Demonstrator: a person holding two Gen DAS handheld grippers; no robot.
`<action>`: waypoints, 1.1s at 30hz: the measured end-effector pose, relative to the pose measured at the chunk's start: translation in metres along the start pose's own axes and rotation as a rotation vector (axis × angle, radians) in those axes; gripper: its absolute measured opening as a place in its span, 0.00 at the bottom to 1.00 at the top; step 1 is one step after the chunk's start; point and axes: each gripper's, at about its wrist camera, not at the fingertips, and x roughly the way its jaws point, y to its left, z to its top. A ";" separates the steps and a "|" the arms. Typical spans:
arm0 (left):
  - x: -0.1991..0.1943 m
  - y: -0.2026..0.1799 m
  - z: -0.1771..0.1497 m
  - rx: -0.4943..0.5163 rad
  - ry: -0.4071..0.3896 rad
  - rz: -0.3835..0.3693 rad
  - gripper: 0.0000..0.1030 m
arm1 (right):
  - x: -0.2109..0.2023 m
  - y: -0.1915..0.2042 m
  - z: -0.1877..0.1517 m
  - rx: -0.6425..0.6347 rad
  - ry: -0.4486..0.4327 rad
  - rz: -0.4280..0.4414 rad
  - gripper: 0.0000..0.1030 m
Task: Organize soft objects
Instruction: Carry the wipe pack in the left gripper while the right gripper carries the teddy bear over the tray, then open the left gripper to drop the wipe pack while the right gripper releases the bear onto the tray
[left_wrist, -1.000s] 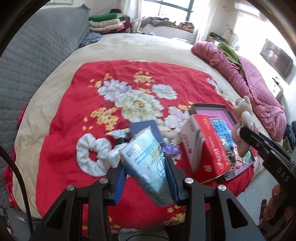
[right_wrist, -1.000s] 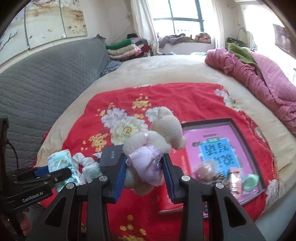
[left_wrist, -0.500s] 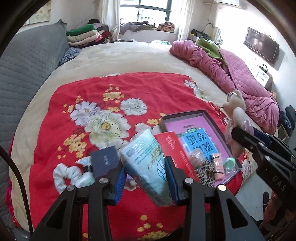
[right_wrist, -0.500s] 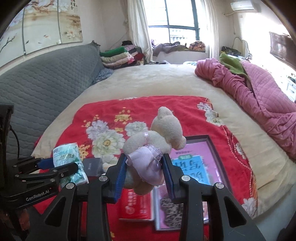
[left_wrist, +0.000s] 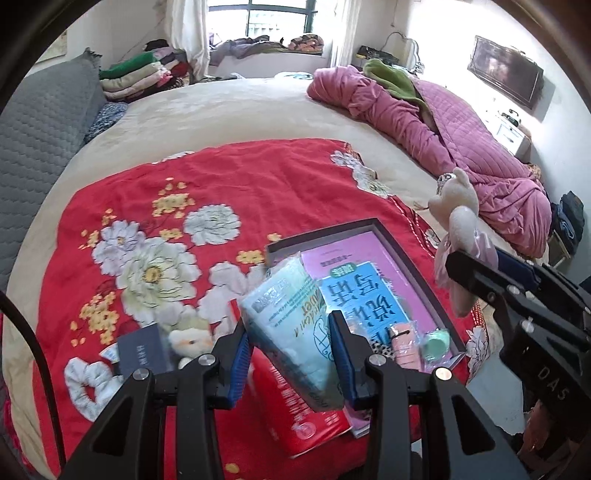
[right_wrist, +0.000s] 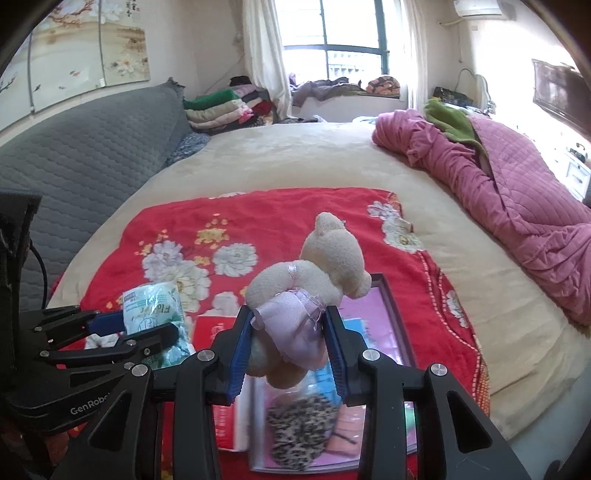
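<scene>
Left tongs (left_wrist: 291, 354) pinch a tissue pack (left_wrist: 295, 332); right tongs (right_wrist: 288, 354) pinch a teddy (right_wrist: 314, 280), both above the tray (left_wrist: 406, 258). Scrunchie (left_wrist: 88, 384) at eight o'clock and small plush (left_wrist: 188, 336) are left on the bed

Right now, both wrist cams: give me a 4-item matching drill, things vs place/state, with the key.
Things:
1. tissue pack
2. plush bear
3. leopard-print pouch
4. white scrunchie

Place or state:
A. lying in the dark-framed tray
B. clamped in the left gripper
C. lying on the red floral blanket, left of the left gripper
D. clamped in the right gripper

Pairs: 1-B, 2-D, 3-A, 4-C
</scene>
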 end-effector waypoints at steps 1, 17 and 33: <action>0.004 -0.004 0.000 0.006 0.005 -0.001 0.39 | 0.002 -0.006 0.000 0.003 0.000 -0.003 0.38; 0.060 -0.060 -0.010 0.094 0.095 -0.023 0.39 | 0.029 -0.076 -0.031 0.042 0.065 -0.045 0.38; 0.105 -0.095 -0.046 0.181 0.214 -0.063 0.39 | 0.083 -0.087 -0.080 -0.037 0.245 -0.021 0.39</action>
